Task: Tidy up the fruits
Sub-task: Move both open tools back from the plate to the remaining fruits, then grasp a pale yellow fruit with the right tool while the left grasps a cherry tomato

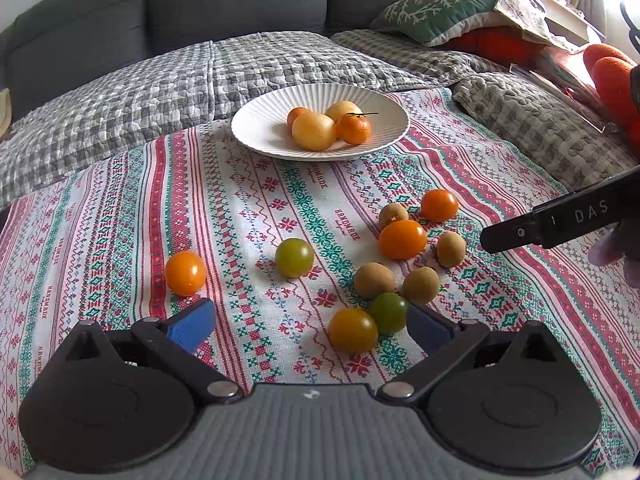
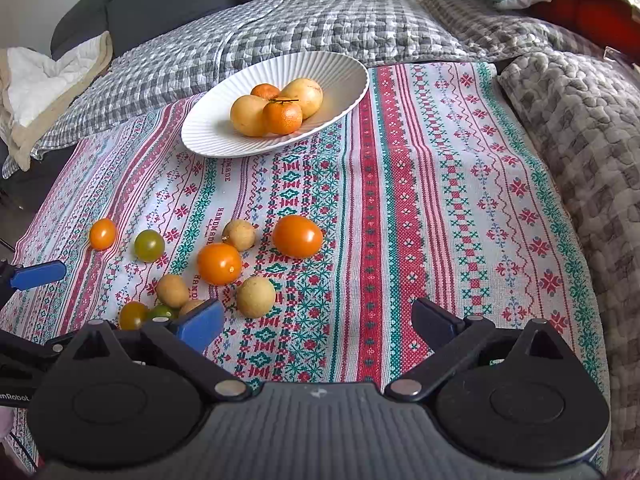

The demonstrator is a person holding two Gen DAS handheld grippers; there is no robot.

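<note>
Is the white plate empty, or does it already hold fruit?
Not empty: the white plate holds four fruits clustered together, two small oranges and two pale yellow fruits.

**Two wrist fisheye views over one patterned cloth**

Left wrist view: low and close above the patterned cloth (image 1: 248,208), looking forward between its own blue fingers toward the white plate (image 1: 256,120) at 12 o'clock. Right wrist view: similarly low, plate (image 2: 208,132) at 11 o'clock. Both share the plate, the loose fruit and the sofa beyond; the right unit enters the left view at 3 o'clock.
</note>
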